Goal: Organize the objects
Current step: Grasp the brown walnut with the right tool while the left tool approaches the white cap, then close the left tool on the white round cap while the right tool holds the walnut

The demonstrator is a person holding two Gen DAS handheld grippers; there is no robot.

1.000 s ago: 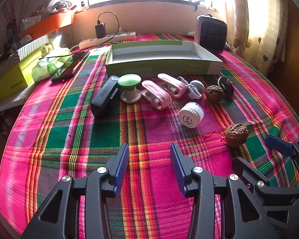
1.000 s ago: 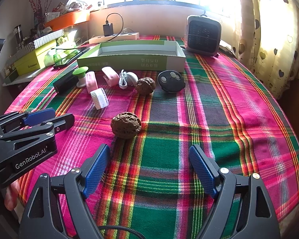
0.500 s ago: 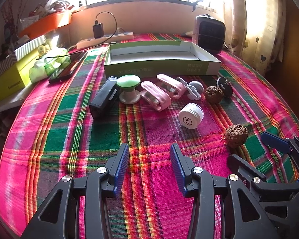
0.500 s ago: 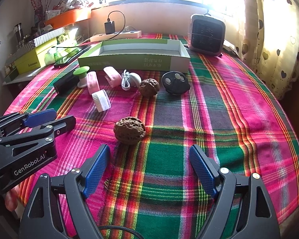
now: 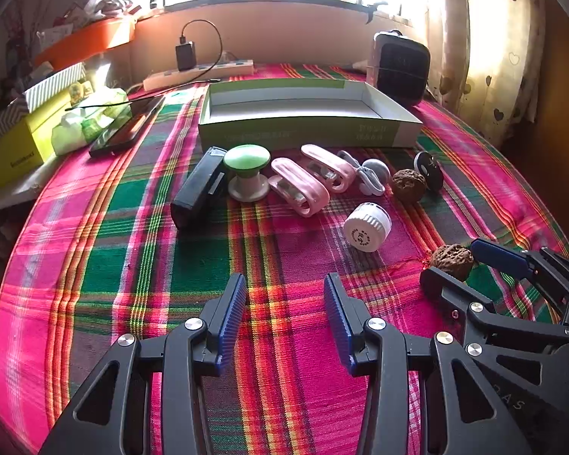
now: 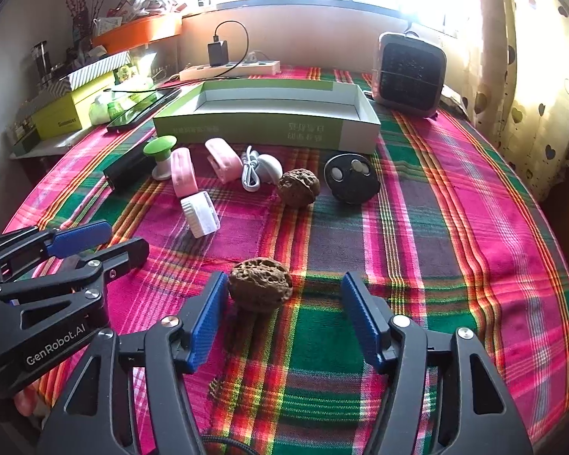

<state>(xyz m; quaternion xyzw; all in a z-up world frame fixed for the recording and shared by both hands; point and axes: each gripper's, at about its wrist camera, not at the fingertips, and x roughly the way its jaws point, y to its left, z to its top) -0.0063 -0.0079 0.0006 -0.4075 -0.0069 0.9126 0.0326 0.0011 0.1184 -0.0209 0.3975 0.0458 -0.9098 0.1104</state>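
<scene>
- Right gripper: jaws wide and closing, with the near walnut between them. The left pad is just beside the shell or touching it, the right pad is well clear; nothing gripped yet.
- Left gripper: jaws apart, empty, over bare plaid cloth.
- Green box: open tray at the back of the table, nothing visible inside. Presumably where the items are to go.
- Second walnut: on the cloth, just beside the black remote fob.
- White ribbed cap: lying on its side, alone, nearer than the row.
- Two pink clips, white cable with puck, green-topped knob, black bar: a loose row in front of the box.
- Progress, as judged: barely begun. Every item is loose on the cloth; the near walnut looks to be the first pick.
- Remaining: finish the grip, carry to the box, repeat for the others.
</scene>
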